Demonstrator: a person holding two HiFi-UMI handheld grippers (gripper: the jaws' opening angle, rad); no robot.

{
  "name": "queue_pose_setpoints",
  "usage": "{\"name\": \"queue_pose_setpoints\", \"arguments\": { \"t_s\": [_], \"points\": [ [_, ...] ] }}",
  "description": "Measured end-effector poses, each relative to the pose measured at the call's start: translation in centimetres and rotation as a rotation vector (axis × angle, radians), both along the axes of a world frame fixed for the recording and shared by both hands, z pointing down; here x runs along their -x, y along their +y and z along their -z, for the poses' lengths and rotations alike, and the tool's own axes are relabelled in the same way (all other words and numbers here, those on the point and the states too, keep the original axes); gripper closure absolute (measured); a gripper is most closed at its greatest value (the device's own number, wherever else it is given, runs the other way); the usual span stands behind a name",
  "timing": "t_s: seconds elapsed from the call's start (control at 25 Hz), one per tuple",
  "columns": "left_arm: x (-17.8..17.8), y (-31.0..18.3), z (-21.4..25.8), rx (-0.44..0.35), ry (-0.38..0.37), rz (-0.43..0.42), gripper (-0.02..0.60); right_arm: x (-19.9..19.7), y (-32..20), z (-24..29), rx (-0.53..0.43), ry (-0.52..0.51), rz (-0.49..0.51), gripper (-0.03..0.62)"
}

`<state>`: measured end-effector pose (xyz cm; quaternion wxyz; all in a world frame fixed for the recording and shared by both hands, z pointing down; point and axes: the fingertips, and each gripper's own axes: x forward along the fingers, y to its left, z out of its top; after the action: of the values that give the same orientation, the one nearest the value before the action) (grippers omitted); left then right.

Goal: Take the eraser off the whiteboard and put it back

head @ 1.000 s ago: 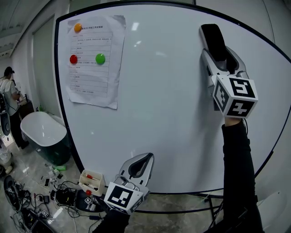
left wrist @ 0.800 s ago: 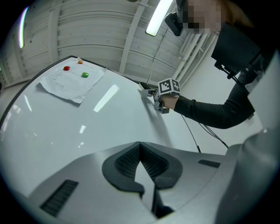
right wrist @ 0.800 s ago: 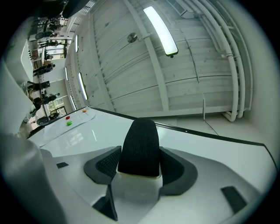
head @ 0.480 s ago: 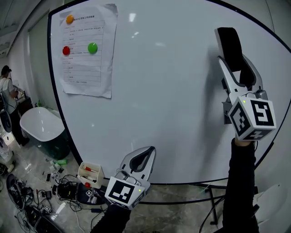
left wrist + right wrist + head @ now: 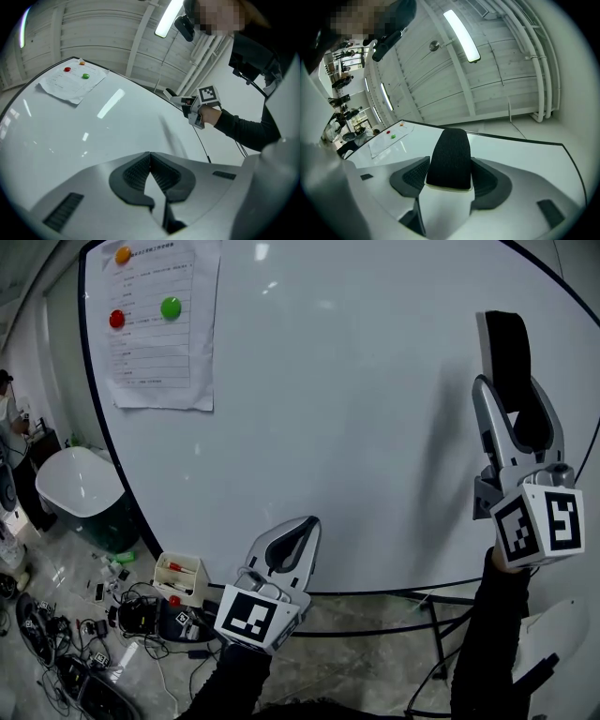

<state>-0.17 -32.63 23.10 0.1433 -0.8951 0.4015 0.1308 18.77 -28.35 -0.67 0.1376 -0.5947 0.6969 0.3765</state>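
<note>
The eraser, black felt on a white body, stands upright in front of the right part of the whiteboard. My right gripper is shut on its lower half, and it throws a shadow on the board to the left. In the right gripper view the eraser fills the gap between the jaws of the right gripper. My left gripper hangs low near the board's bottom edge, shut with nothing in it; its pads meet at the tips.
A sheet of paper is pinned at the board's upper left by orange, red and green magnets. Below lie a white tub, a box of markers, cables and the board's stand.
My right gripper has come down and to the right along the board with the eraser held in it. The left gripper has hardly moved.
</note>
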Motion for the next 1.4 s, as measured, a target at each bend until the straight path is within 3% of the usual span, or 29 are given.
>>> {"name": "queue_pose_setpoints", "arguments": {
  "t_s": [0.32,0.64,0.92,1.4],
  "points": [
    [-0.1,0.2,0.2,-0.010,0.012,-0.013,0.575,-0.1,0.6,-1.4,0.002,0.008,-0.019,0.318],
    [-0.8,0.3,-0.4,-0.005,-0.052,0.003,0.575,-0.4,0.5,-1.8,0.018,-0.006,-0.008,0.318],
    [-0.8,0.6,0.1,-0.017,-0.006,-0.017,0.575,-0.5,-0.1,-2.2,0.033,-0.008,0.000,0.318],
    [1.1,0.1,-0.7,0.013,0.005,0.009,0.575,0.9,-1.2,-3.5,0.055,-0.029,0.031,0.318]
  ]
}}
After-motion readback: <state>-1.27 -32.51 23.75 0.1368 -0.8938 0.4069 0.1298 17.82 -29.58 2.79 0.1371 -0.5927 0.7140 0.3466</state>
